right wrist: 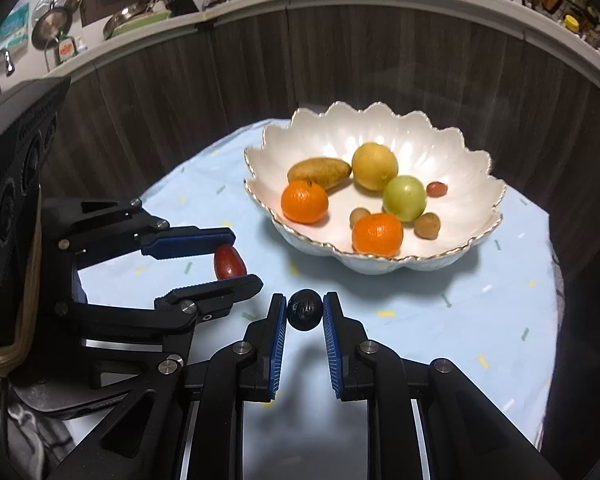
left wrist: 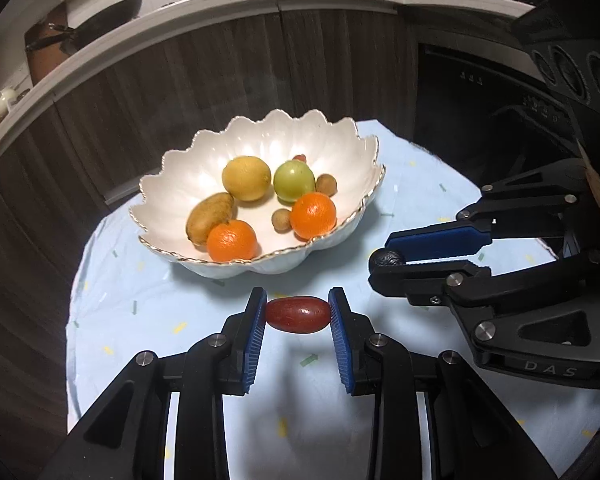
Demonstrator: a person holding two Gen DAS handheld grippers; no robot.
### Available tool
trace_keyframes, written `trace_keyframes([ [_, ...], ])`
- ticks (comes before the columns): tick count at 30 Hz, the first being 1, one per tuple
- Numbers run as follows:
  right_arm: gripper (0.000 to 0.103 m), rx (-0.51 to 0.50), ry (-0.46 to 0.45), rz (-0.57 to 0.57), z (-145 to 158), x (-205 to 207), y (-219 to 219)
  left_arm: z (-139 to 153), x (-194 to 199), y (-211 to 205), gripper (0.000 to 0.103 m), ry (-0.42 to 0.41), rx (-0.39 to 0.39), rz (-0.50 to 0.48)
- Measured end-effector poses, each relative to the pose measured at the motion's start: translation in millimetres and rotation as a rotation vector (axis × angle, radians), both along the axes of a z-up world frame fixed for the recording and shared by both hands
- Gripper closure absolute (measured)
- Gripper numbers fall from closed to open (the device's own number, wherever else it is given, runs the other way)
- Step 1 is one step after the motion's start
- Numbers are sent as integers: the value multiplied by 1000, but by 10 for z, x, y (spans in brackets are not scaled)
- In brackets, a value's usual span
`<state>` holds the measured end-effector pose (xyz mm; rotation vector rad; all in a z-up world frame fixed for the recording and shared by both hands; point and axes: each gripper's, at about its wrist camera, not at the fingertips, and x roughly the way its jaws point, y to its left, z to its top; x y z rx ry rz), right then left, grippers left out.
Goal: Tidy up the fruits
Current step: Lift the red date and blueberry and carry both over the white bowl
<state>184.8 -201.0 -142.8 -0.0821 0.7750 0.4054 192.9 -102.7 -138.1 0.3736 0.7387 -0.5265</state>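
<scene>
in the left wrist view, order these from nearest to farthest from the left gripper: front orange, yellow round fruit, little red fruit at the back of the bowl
1. Front orange, at the bowl's near rim, closest to the left gripper, which grips a red oval fruit.
2. Yellow round fruit, mid-bowl, behind the orange.
3. Little red fruit, at the back, mostly hidden behind the green fruit.

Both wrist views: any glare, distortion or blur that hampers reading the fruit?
Left wrist: strong fisheye bends the counter edge; glare patches inside the bowl; red fruit sharp. Right wrist: same bending and bowl glare; dark fruit sharp, its surface detail lost in blackness.
</scene>
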Motion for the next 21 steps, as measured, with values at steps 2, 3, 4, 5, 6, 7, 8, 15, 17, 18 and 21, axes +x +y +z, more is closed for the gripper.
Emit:
trace_keyframes([
  [2,83,5,-12,-12,69,-39,1,67,-24,22,71,-5,-10,5],
  [3,83,7,-19,-18,105,-58,8,97,-28,27,71,-9,-14,10],
  [4,83,8,-26,-23,143,-77,16,140,-35,36,71,-13,-17,17],
  [5,83,9,-33,-27,178,-99,19,164,-51,42,71,-15,-19,21],
  [6,83,11,-43,-34,222,-116,27,192,-56,48,71,-18,-21,27],
  [7,83,13,-48,-39,251,-124,31,230,-58,57,71,-22,-24,35],
  [8,83,14,-56,-43,288,-131,39,249,-55,67,71,-23,-27,41],
  [15,83,13,-94,-68,474,-143,60,419,-43,123,71,-44,-47,77],
  [17,83,12,-103,-82,530,-126,54,466,-20,136,71,-47,-49,94],
  [18,83,13,-107,-89,559,-128,48,487,2,143,71,-45,-50,106],
  [21,83,19,-116,-116,626,-92,18,537,60,166,71,-33,-65,136],
])
